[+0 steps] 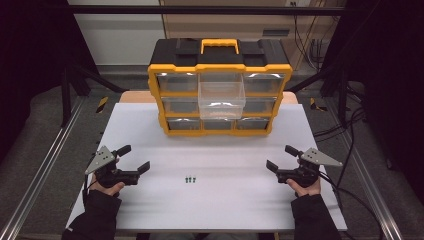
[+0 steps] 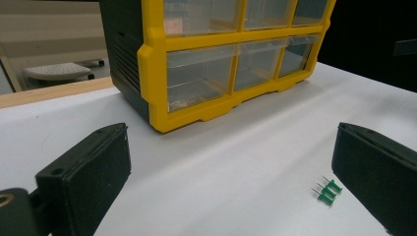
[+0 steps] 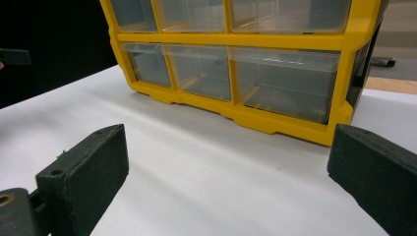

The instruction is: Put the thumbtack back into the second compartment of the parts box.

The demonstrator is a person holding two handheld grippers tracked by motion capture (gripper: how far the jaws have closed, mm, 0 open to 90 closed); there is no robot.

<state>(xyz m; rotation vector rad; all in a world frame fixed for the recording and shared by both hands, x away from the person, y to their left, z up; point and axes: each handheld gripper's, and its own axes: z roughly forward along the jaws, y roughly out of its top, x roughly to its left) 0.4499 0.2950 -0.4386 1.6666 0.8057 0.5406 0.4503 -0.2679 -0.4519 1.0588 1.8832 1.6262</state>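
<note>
Both sets of fingers are spread apart and empty: left gripper (image 1: pixel 134 159), right gripper (image 1: pixel 281 159). Between them on the white worktop (image 1: pixel 225 205) lie small green pins (image 1: pixel 189 179) (three, side by side). Beyond stands a yellow drawer organizer (image 1: pixel 220 86), its top-middle drawer (image 1: pixel 221 95) pulled out.

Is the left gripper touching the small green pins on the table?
Apart. In the high view, bare white table separates the open left gripper from the green pins; nothing lies between its jaws.
</note>
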